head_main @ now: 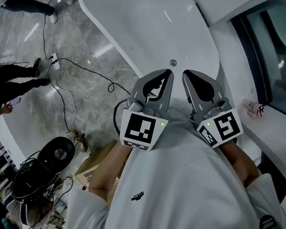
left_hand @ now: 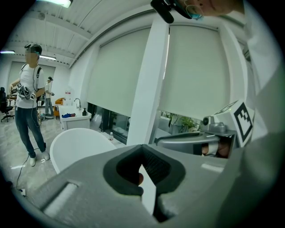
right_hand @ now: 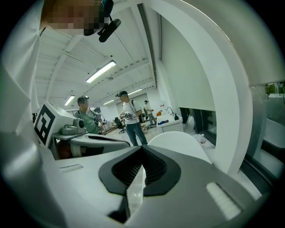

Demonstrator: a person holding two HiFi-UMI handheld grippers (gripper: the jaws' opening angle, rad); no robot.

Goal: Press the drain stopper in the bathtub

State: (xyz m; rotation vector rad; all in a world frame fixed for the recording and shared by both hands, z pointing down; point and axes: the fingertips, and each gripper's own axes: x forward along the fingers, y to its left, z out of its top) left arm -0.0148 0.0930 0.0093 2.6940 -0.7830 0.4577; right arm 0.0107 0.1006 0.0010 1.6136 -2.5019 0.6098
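Note:
The white bathtub (head_main: 147, 18) lies ahead of me in the head view, with its small round metal drain stopper (head_main: 173, 62) on the tub floor near the close end. Both grippers are held up near my chest, side by side, pointing toward the tub. My left gripper (head_main: 167, 74) is shut and empty, its tip just short of the stopper in the picture. My right gripper (head_main: 186, 75) is likewise shut with nothing in it. The left gripper view shows its shut jaws, the tub (left_hand: 75, 141) beyond and the right gripper (left_hand: 209, 136) alongside. The right gripper view shows the tub rim (right_hand: 178, 141).
Black cables (head_main: 69, 78) trail over the grey marble floor left of the tub. A cardboard box (head_main: 95, 165) and a black round device (head_main: 57, 152) sit near my feet. People stand at the left (head_main: 6, 81). A white ledge with a pink item (head_main: 255, 109) runs along the window at the right.

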